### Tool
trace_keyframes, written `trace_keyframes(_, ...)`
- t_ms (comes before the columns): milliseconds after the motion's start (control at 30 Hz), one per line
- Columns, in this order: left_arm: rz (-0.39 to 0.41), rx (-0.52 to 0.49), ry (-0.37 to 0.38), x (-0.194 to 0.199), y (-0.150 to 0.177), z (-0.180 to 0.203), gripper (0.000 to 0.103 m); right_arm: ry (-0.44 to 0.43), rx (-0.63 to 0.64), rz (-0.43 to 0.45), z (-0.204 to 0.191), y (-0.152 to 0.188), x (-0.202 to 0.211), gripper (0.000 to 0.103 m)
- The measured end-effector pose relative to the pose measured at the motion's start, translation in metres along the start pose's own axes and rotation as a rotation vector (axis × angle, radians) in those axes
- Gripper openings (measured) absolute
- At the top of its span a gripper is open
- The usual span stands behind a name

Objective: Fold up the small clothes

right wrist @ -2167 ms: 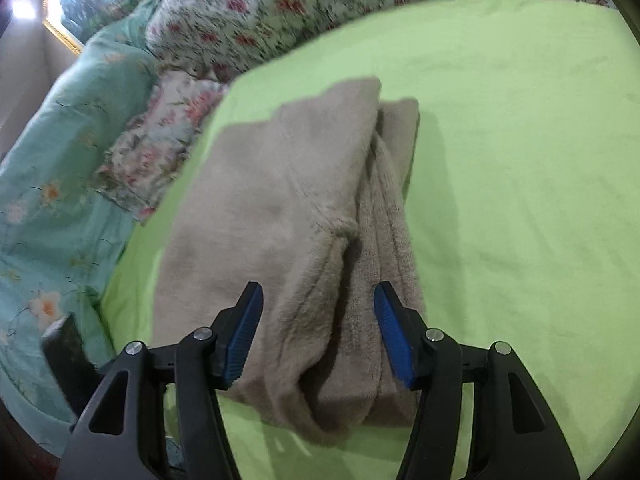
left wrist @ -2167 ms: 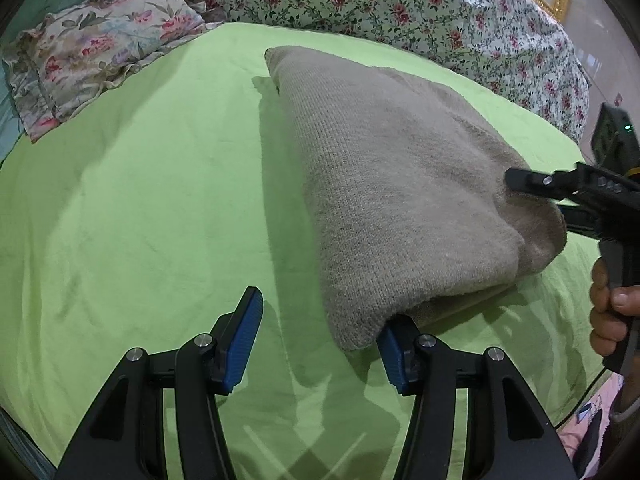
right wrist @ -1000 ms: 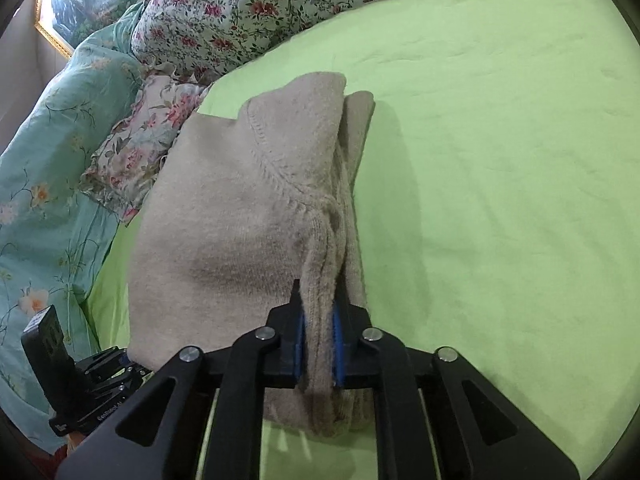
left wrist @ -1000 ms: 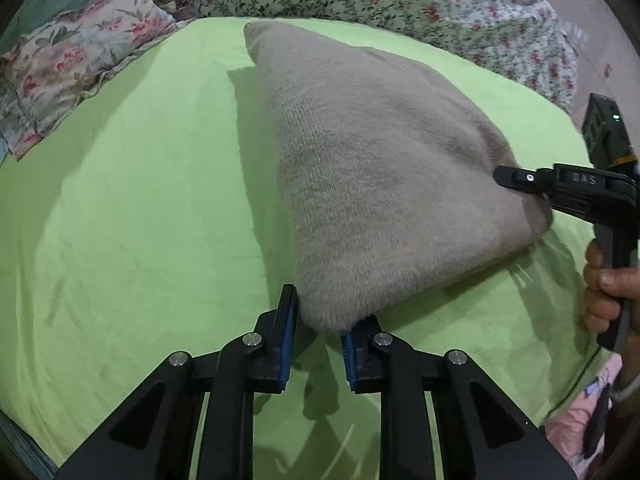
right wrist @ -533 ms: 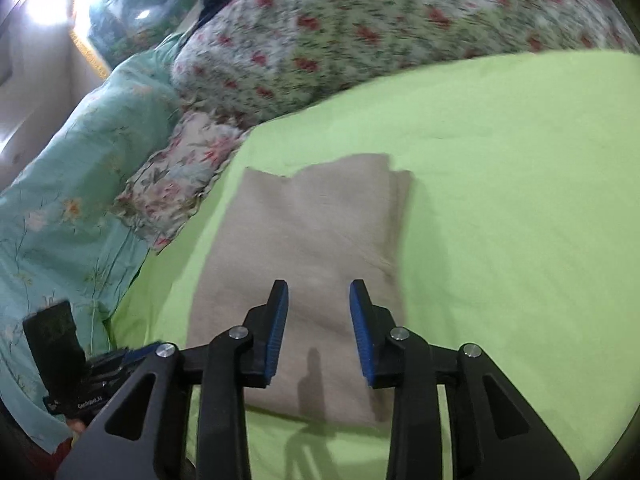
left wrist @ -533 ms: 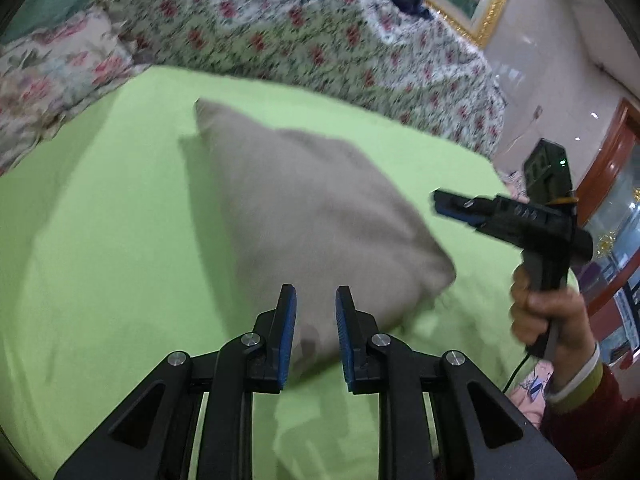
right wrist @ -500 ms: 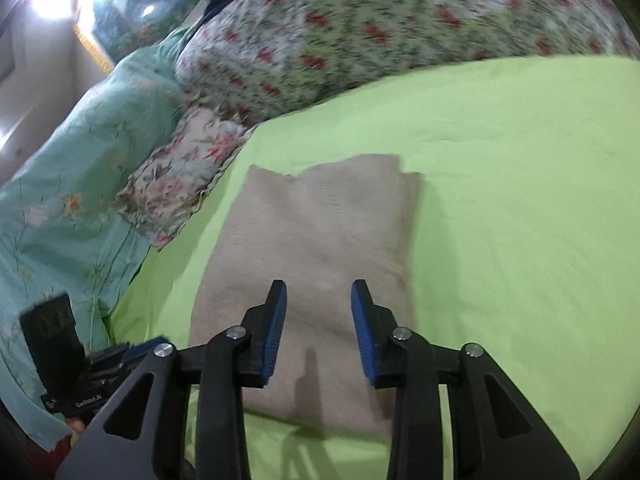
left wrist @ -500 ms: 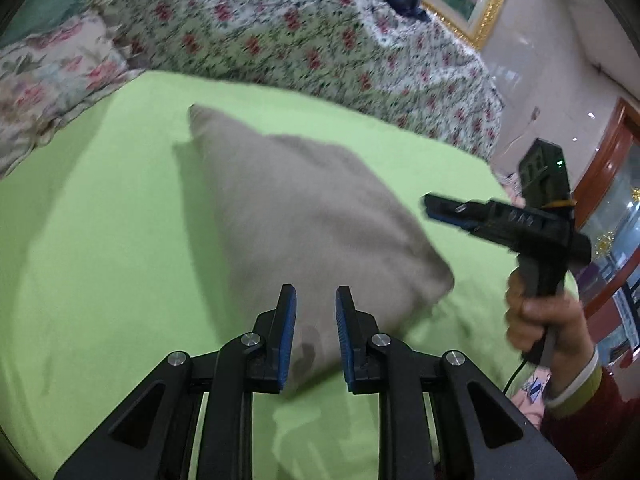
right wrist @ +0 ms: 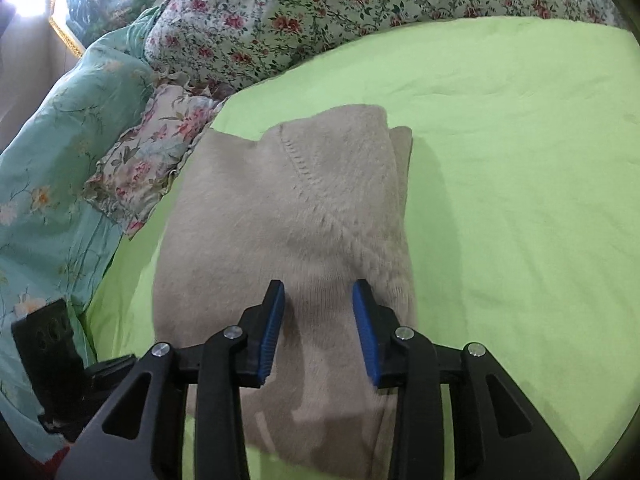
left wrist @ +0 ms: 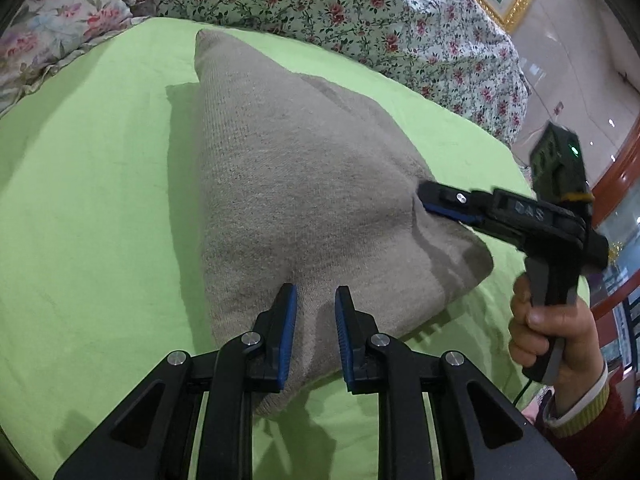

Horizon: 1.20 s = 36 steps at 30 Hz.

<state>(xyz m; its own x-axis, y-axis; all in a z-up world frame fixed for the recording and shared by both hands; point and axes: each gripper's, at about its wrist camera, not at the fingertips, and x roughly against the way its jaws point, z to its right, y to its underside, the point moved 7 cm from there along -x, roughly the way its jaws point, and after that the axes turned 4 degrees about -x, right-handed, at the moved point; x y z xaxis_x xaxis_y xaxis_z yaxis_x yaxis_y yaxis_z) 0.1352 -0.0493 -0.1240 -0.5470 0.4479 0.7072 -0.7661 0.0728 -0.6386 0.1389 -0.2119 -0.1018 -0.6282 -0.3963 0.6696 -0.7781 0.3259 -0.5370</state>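
The left gripper (left wrist: 316,312) has its blue-padded jaws a narrow way apart, poised over the near edge of the folded beige sweater (left wrist: 304,184); the knit shows in the gap, but the pads do not seem to pinch it, so nothing is held. The right gripper (right wrist: 318,316) stands a little wider, jaws parted over the sweater's near end with the cloth lying flat under them, ungripped as well. From the left wrist view the right gripper (left wrist: 440,208) shows from the side, its blue pad tip touching or just above the sweater's right edge, where the fabric dents slightly; a hand (left wrist: 556,336) in a red sleeve with a yellowish cuff grasps its handle. The sweater lies folded into a thick, roughly rectangular bundle on the lime-green bedsheet (right wrist: 520,160), about mid-bed, layers stacked with a stitched seam line crossing the top and a lower layer peeking out along one long side. Beyond it lie a floral quilt (right wrist: 320,8), a small frilled floral pillow (right wrist: 148,160) and a teal flowered duvet (right wrist: 48,140) at the bed's edge
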Motion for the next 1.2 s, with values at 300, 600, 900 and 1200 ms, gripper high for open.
trace_keyframes(300,0.034,-0.036,-0.076,0.025,0.023,0.010,0.024,0.129,0.059,0.005,0.011,0.057,0.040,0.037)
trace_keyframes(600,0.029,-0.029,-0.091,0.027,0.039,0.005,0.024,0.193,0.073,0.024,0.018,0.061,0.036,0.037)
trace_keyframes(900,0.041,-0.035,-0.119,0.051,0.049,0.007,0.045,0.190,0.055,0.051,0.012,0.073,0.064,0.048)
trace_keyframes(1200,0.037,-0.012,-0.236,0.076,0.073,-0.009,0.084,0.214,0.091,0.035,0.002,0.108,0.088,0.080)
